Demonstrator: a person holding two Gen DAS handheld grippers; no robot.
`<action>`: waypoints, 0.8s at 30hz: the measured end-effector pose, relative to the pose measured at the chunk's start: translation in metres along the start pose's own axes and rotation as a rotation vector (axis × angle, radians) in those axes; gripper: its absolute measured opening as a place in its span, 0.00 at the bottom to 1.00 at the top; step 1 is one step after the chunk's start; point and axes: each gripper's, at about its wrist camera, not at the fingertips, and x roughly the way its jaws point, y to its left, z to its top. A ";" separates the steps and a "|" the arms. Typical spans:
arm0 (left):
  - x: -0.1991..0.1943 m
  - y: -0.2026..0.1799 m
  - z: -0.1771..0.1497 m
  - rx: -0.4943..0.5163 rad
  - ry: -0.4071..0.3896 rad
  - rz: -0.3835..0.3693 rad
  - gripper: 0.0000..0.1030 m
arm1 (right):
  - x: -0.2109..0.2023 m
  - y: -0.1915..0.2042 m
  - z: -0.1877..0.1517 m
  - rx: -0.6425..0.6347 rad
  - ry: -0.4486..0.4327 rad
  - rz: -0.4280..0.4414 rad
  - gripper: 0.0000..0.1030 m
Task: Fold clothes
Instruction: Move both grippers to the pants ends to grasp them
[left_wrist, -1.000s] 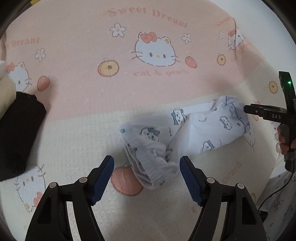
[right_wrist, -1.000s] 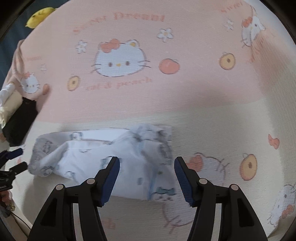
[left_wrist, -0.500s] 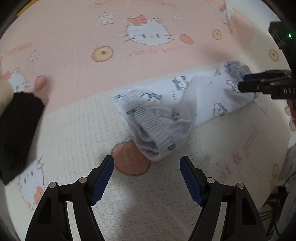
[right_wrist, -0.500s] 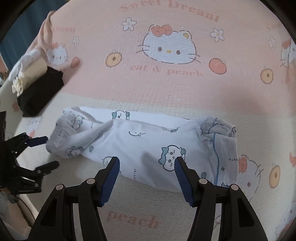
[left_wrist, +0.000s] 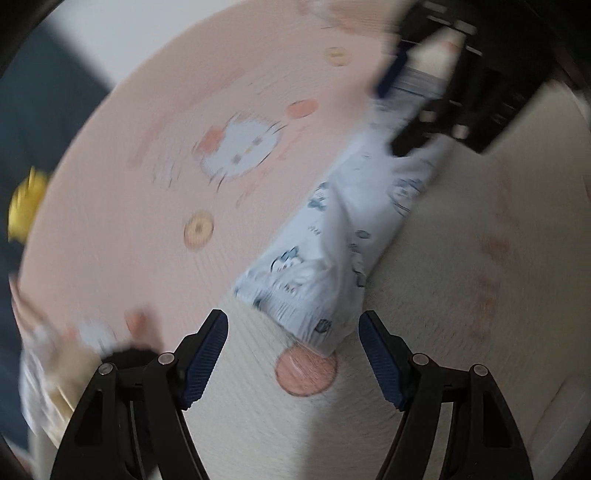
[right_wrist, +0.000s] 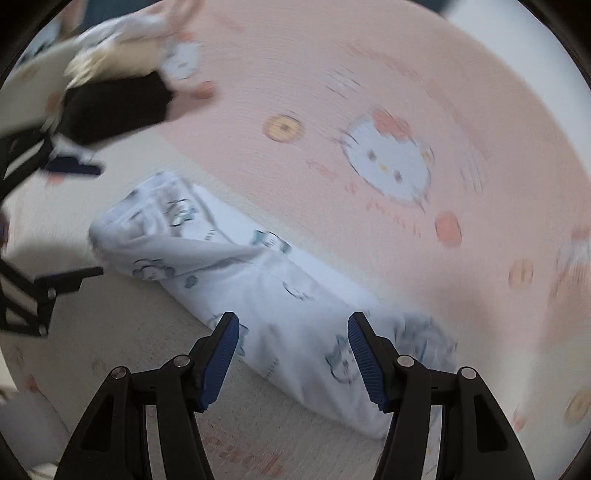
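Observation:
A white garment with blue cartoon prints (left_wrist: 332, 236) lies folded into a long strip on a pink and cream cat-print blanket (left_wrist: 110, 221). My left gripper (left_wrist: 293, 332) is open, its blue pads either side of the strip's near gathered end, just above it. In the same view my right gripper (left_wrist: 424, 92) hovers over the strip's far end. In the right wrist view the garment (right_wrist: 258, 280) runs diagonally under my open right gripper (right_wrist: 293, 332), cloth showing between the pads. The left gripper (right_wrist: 79, 221) stands open at the garment's other end. Both views are motion-blurred.
A folded black garment (right_wrist: 118, 107) and a cream and white pile (right_wrist: 110, 62) sit by the blanket's edge, beyond the left gripper. A yellow object (left_wrist: 26, 199) lies off the blanket on a dark blue surface. The pink half of the blanket lies beyond the strip.
Both views have rolled, so the strip now runs diagonally. Each gripper has come in closer over its end of the garment. The jaws stay as wide as before.

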 end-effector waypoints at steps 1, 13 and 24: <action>0.000 -0.002 -0.001 0.057 -0.015 0.015 0.70 | 0.000 0.006 0.001 -0.037 -0.010 -0.006 0.59; 0.006 -0.011 -0.013 0.451 -0.136 0.016 0.70 | 0.011 0.056 0.004 -0.420 -0.040 -0.140 0.59; 0.020 -0.024 -0.017 0.565 -0.163 0.026 0.70 | 0.022 0.097 -0.001 -0.720 -0.071 -0.184 0.59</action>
